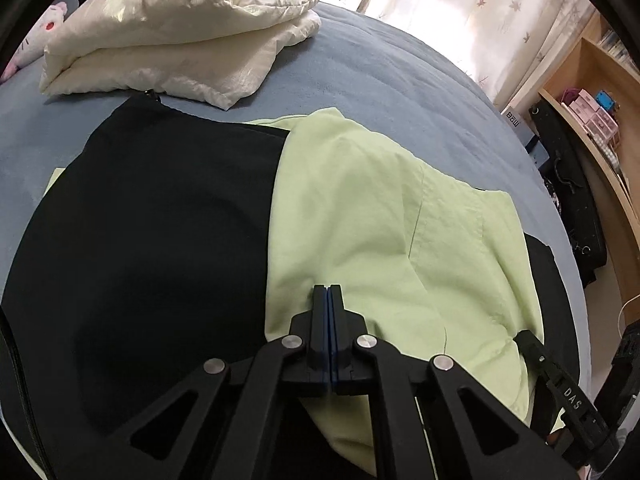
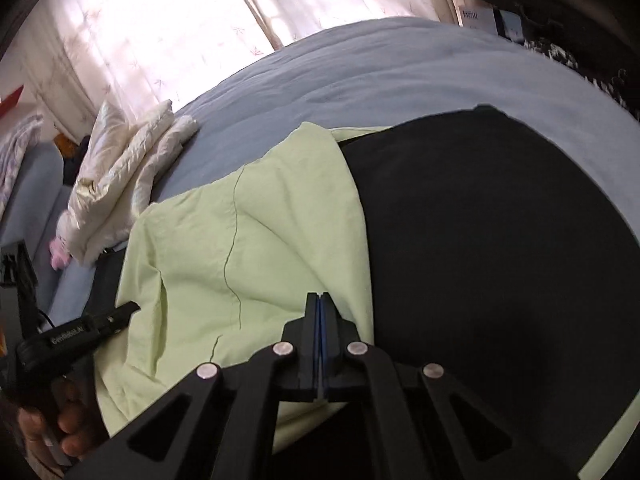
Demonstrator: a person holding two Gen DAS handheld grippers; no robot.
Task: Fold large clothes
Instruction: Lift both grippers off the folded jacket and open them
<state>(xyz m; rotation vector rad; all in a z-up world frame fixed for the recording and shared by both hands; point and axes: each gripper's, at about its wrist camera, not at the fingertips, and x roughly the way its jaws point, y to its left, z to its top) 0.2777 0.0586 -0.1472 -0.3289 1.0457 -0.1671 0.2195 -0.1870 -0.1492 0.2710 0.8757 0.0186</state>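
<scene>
- The garment (image 1: 380, 216) you were folding was a light green and black piece, spread across the blue bed (image 1: 400, 80), with a green panel lying over the black fabric (image 1: 160, 240).
- It looked thin, soft and light; I judged it would drape and slide easily, so a pinch at a hem or corner would carry it better than a grab in the middle of the cloth.
- The green part showed seams and loose creases, so you would probably have needed to pull it taut before laying it flat.
- Your left gripper (image 1: 328, 289) had its fingers clenched together right at the green cloth; whether any fabric was pinched I could not tell.
- Your right gripper (image 2: 319, 296) was likewise clenched at the edge where green met black, and a hold on the cloth could not be made out.
- A folded cream jacket (image 1: 180, 40) lay well apart, further up the bed.
</scene>
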